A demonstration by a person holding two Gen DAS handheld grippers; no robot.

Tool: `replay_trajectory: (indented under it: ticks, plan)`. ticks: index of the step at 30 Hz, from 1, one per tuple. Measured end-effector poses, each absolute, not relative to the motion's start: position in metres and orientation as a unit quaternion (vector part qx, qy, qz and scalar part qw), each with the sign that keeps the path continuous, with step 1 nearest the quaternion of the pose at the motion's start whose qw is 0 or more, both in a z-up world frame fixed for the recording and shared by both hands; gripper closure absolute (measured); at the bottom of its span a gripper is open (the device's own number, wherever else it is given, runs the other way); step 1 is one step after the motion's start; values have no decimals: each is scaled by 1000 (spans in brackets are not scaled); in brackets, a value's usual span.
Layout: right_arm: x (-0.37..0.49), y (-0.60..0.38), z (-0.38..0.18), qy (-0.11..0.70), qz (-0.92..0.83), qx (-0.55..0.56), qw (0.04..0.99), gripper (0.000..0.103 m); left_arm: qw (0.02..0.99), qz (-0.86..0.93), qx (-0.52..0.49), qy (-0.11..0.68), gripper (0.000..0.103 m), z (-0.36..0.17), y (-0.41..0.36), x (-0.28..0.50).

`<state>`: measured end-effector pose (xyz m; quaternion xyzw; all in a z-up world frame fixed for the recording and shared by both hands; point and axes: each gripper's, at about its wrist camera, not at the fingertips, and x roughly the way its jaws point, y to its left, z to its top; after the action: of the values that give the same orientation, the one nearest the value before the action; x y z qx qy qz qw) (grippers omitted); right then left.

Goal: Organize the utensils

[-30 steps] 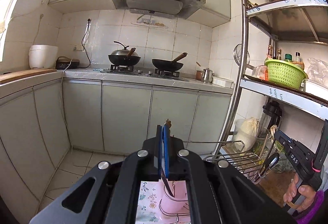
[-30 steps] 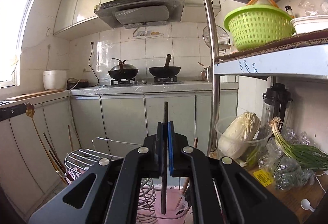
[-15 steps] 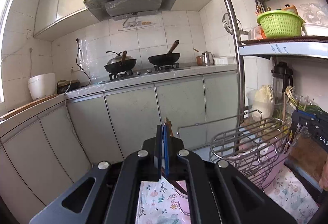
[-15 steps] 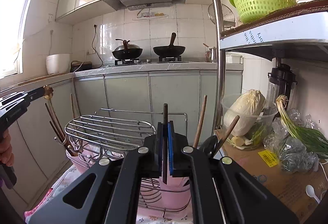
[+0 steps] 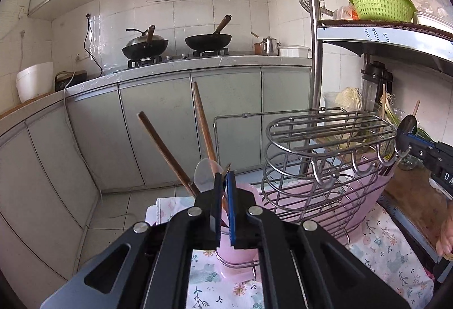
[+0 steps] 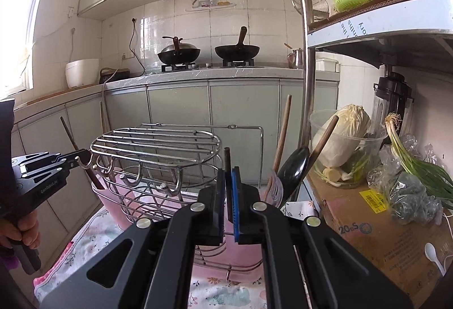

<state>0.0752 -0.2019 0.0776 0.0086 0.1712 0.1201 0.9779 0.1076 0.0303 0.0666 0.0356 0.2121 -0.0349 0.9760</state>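
A: Left wrist view first. Any writing?
B: "DA" in white on the right hand-held gripper (image 5: 407,136) at the frame's right edge; mirrored lettering on the shelf edge (image 5: 382,37) I can't read.
A: And the left hand-held gripper (image 5: 223,190)?
B: Its blue pads are nearly together, clamped on a thin brown-handled utensil (image 5: 225,171), just above a pink holder cup (image 5: 236,249) on the wire rack (image 5: 325,145).
A: Right wrist view?
B: "GenRobot.AI" on the left hand-held gripper (image 6: 75,160), "20eS" on the cardboard box (image 6: 376,227).
A: The right hand-held gripper (image 6: 228,184)?
B: Clamped on a dark slim handle (image 6: 226,157) standing upright, directly in front of the rack (image 6: 158,145), beside a black ladle (image 6: 293,169).
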Motion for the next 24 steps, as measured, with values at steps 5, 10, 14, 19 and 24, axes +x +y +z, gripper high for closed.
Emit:
replay_trajectory:
  ticks: [5, 10, 14, 19, 24]
  plan:
    - [78, -204, 76, 191, 119, 17, 974, 98, 978, -52, 23, 201, 75, 76, 35, 95]
    - [76, -201, 77, 205, 127, 12, 971, 96, 980, -57, 19, 190, 73, 83, 36, 80]
    - [66, -200, 83, 194, 130, 8, 972, 79, 980, -64, 4, 190, 72, 88, 38, 68]
    - [49, -206, 91, 178, 128, 8, 976, 66, 978, -78, -17, 191, 69, 93, 41, 53]
    - [31, -212, 91, 176, 131, 14, 976, 66, 976, -95, -36, 193, 60, 93, 38, 39]
